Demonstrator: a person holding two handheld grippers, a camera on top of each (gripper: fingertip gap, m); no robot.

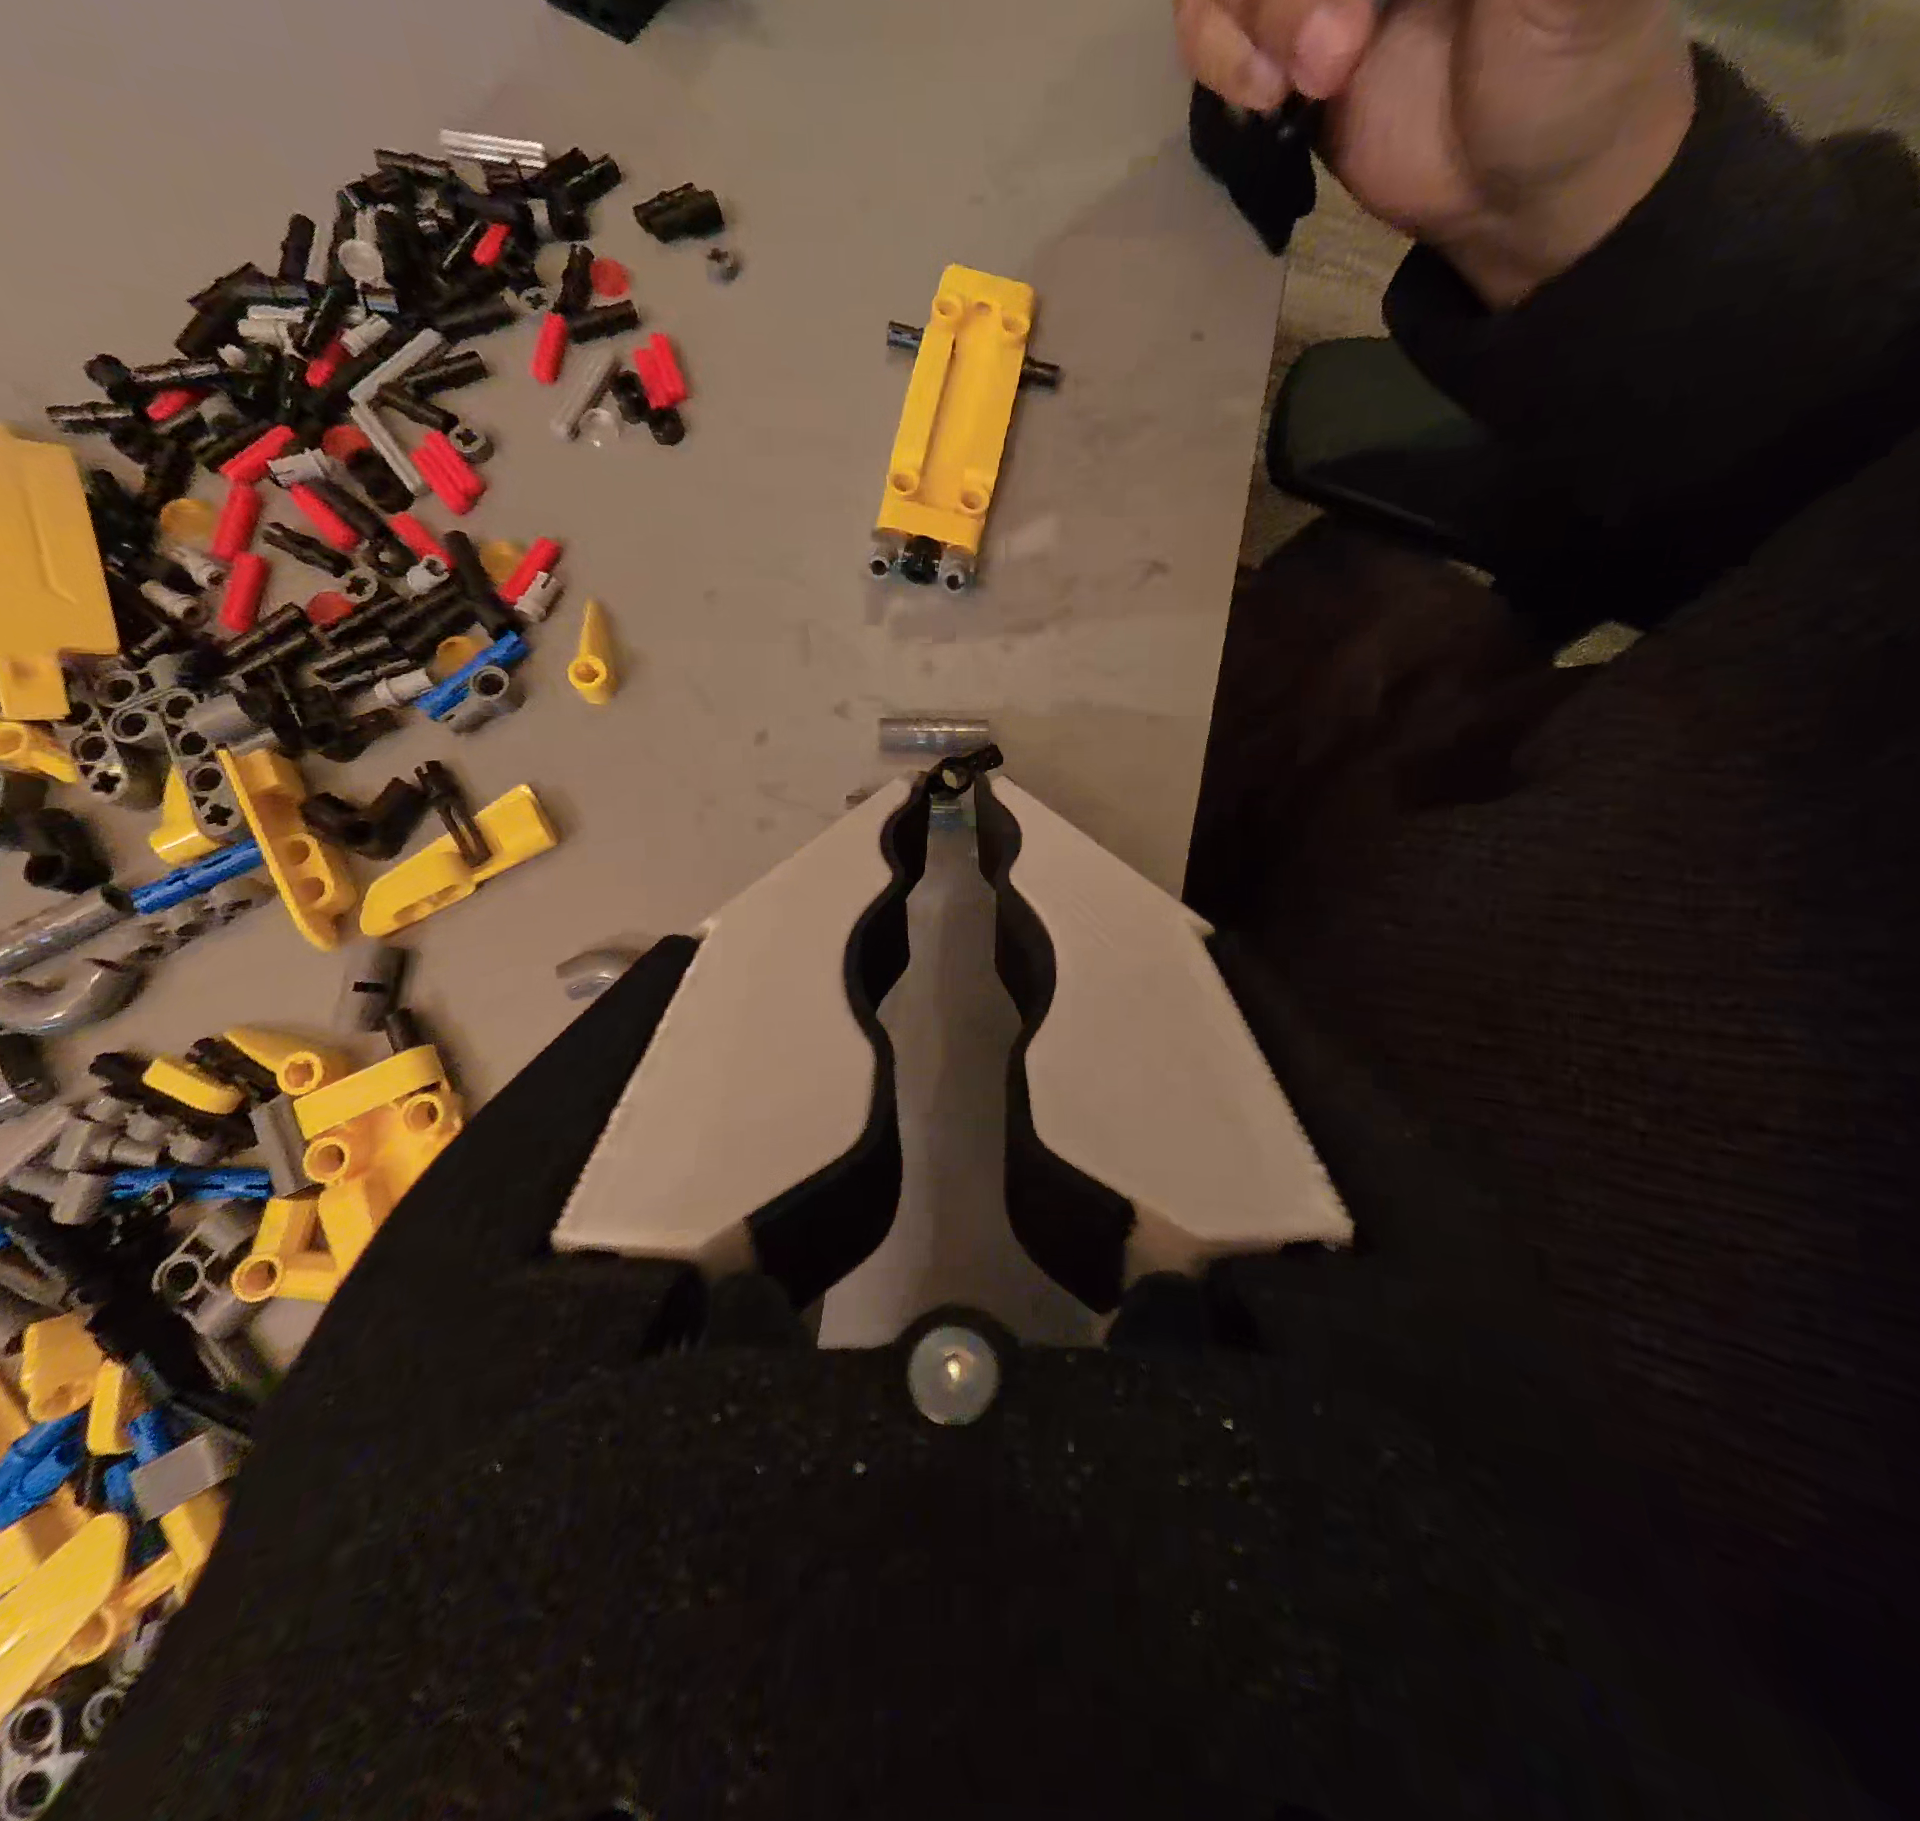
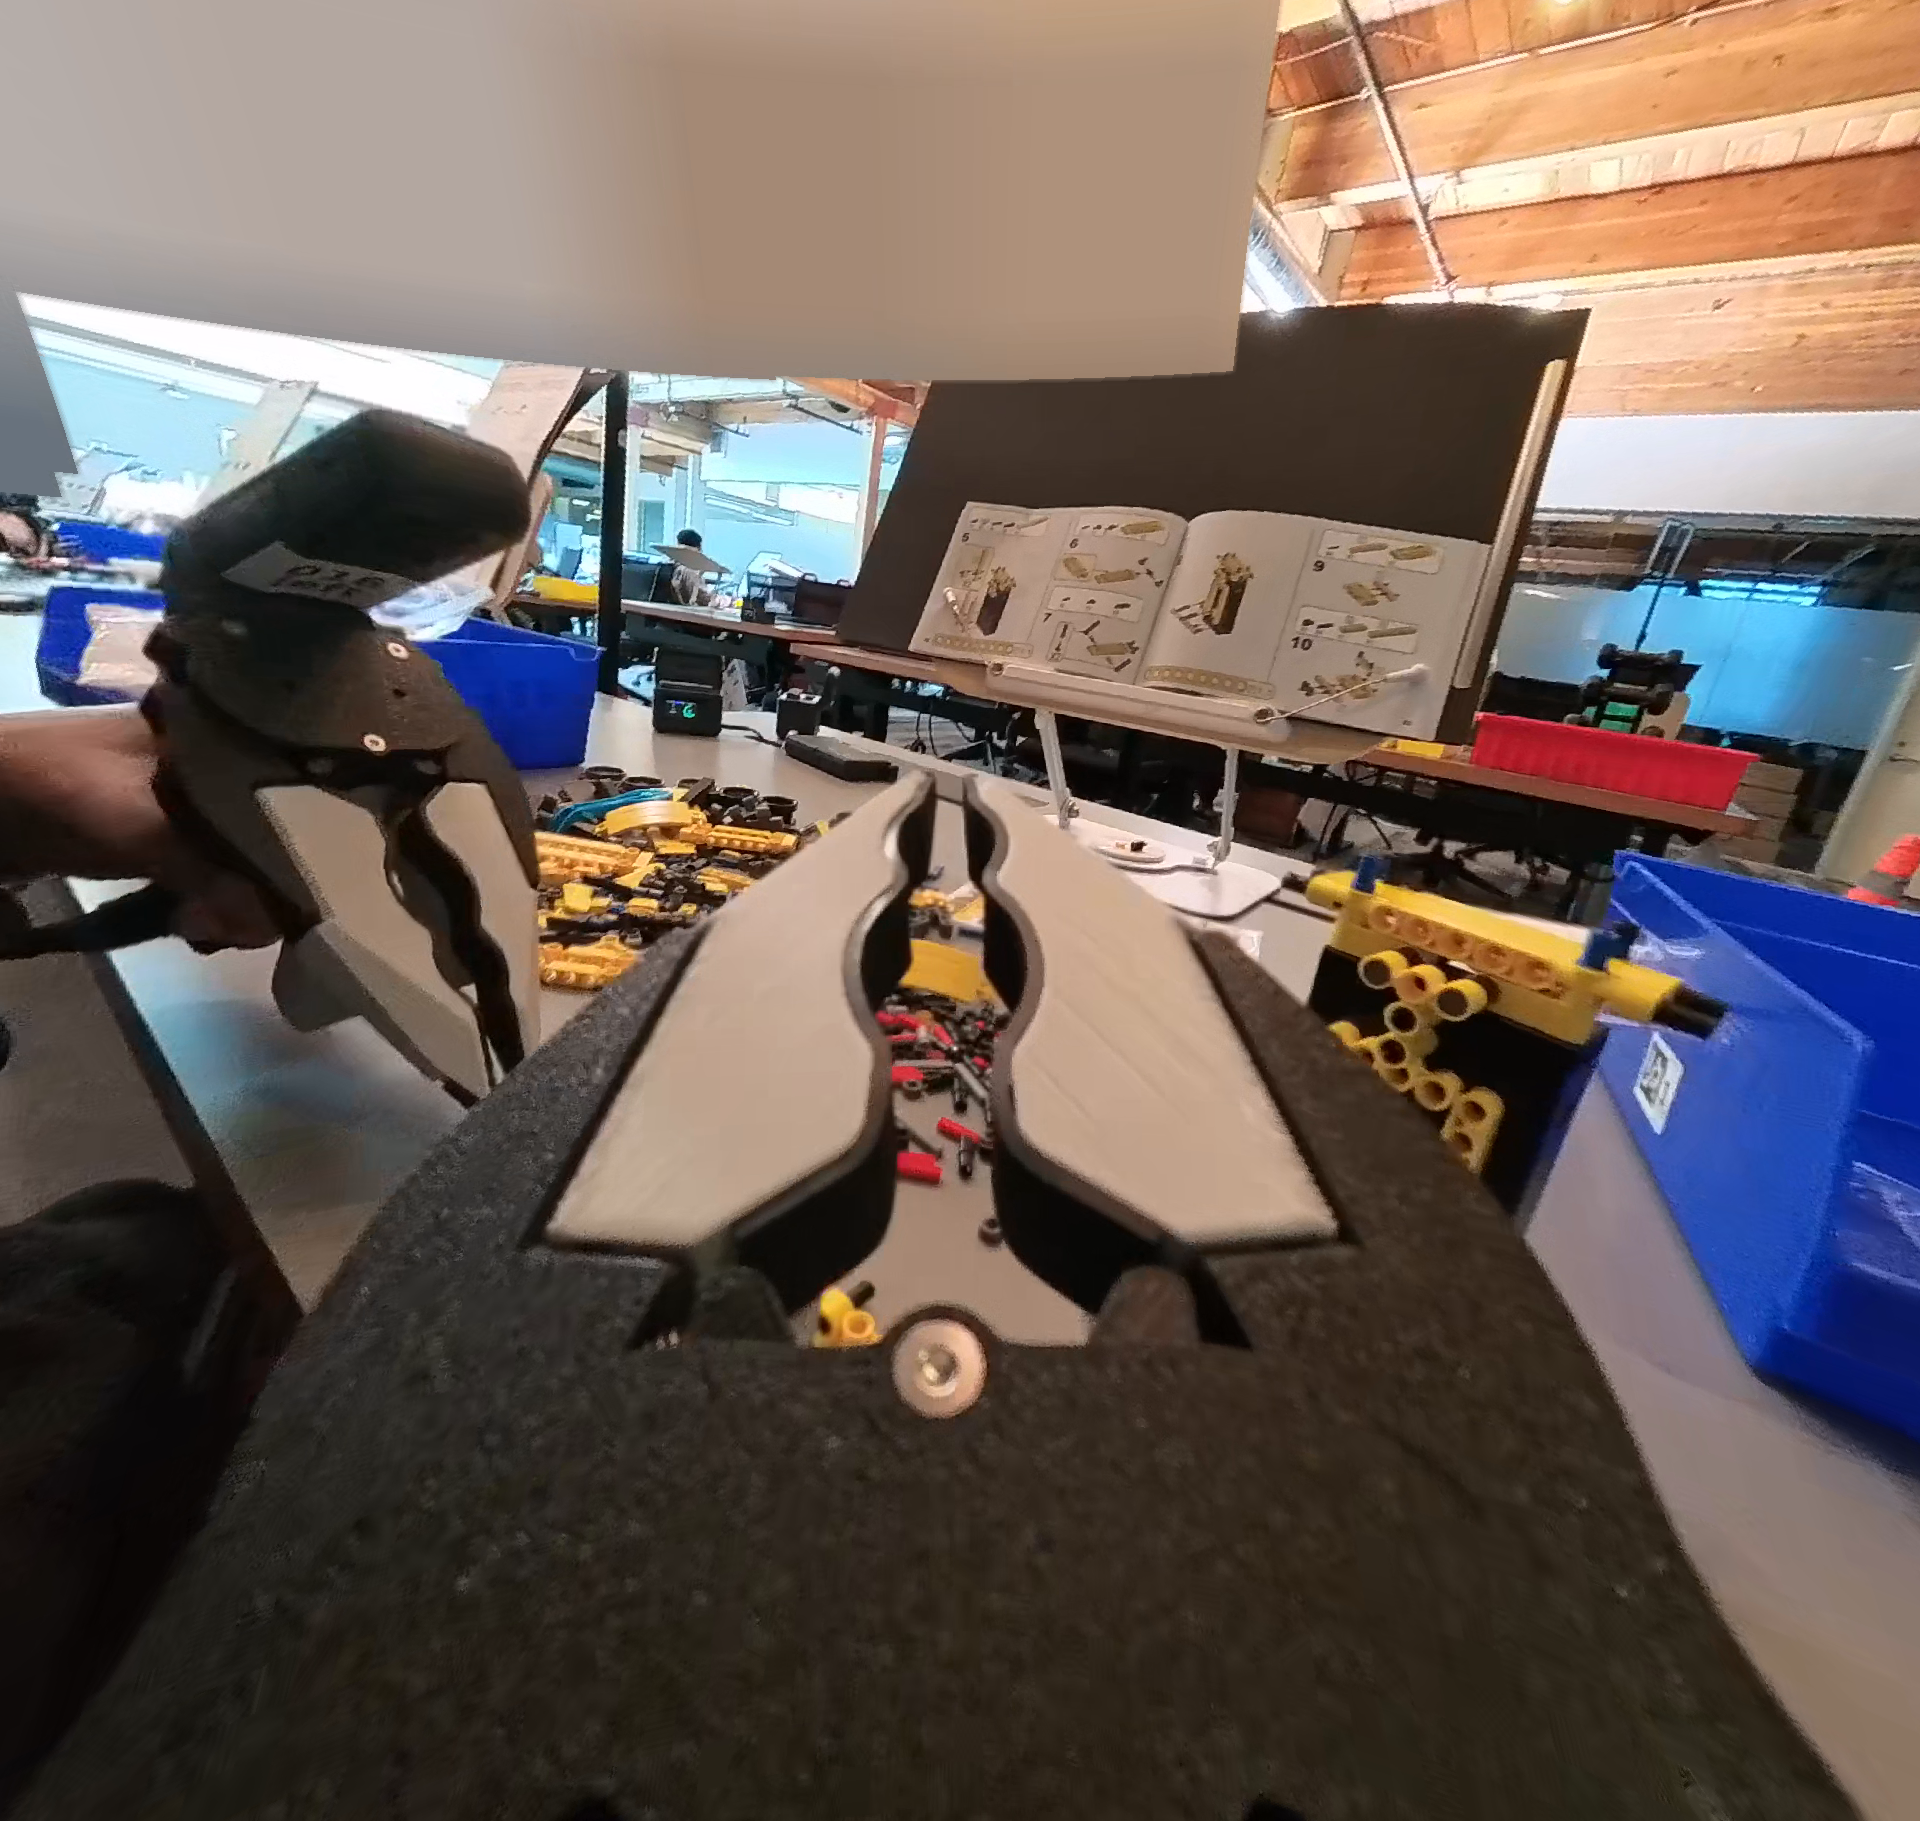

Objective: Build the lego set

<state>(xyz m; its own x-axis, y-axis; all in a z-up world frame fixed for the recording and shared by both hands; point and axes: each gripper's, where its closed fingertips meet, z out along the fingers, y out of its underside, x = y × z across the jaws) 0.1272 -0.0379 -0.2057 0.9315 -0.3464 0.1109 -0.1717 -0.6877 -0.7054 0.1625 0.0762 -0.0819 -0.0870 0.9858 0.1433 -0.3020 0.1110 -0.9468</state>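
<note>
My left gripper (image 1: pixel 958 782) is shut on a small black pin (image 1: pixel 964 770) with a pale end, held at the fingertips just above the grey table (image 1: pixel 831 161). A short grey connector (image 1: pixel 931 735) lies on the table right beyond the tips. A yellow panel piece (image 1: pixel 956 410) with black pins lies farther ahead. My right gripper (image 2: pixel 948 797) is raised above the table, fingers almost together, and holds nothing. The left gripper (image 2: pixel 416 867) also shows at the left of the right wrist view, held by a hand.
A big pile of loose black, red, yellow, blue and grey parts (image 1: pixel 312 421) covers the table's left. A yellow and black assembly (image 2: pixel 1455 992) stands by a blue bin (image 2: pixel 1766 1148). An open instruction booklet (image 2: pixel 1195 608) rests on a stand. The table edge (image 1: pixel 1231 628) runs at the right, a person's hand (image 1: pixel 1455 57) above it. Left tips to right tips: about 15 cm.
</note>
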